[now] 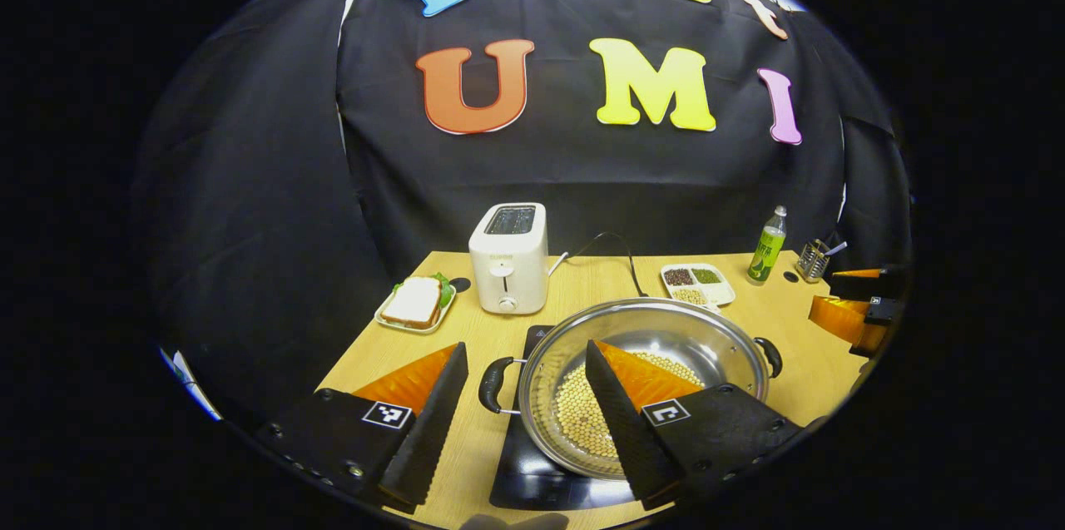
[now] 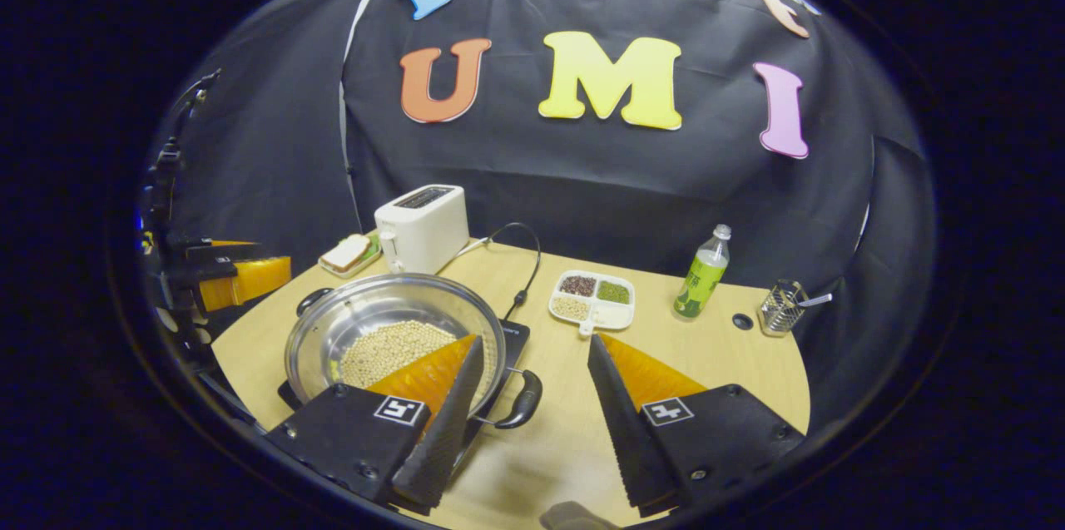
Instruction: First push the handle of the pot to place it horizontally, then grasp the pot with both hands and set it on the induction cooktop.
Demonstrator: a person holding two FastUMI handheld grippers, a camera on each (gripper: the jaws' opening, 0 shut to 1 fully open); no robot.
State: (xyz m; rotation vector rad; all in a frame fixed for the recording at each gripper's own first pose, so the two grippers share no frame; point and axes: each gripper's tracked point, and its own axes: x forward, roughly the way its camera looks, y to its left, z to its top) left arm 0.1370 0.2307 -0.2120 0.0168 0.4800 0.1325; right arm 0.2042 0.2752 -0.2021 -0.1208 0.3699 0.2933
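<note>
A steel pot (image 1: 699,343) holding pale beans sits on the black induction cooktop (image 1: 532,476). Its two black handles point left and right. My left gripper (image 1: 526,347) is open, and the pot's left handle (image 1: 494,385) lies between its fingers, touching neither. In the right gripper view, my right gripper (image 2: 535,340) is open around the pot's right handle (image 2: 524,402), also without contact. The pot (image 2: 378,318) rests on the cooktop (image 2: 514,334) there. Each gripper shows in the other's view, the right gripper (image 1: 857,305) and the left gripper (image 2: 229,274), both beside the pot.
A white toaster (image 1: 508,257) and a sandwich plate (image 1: 415,303) stand behind the pot. A divided dish of grains (image 2: 592,299), a green bottle (image 2: 703,274) and a wire utensil holder (image 2: 780,309) line the back right. A black cable (image 2: 520,264) runs to the cooktop.
</note>
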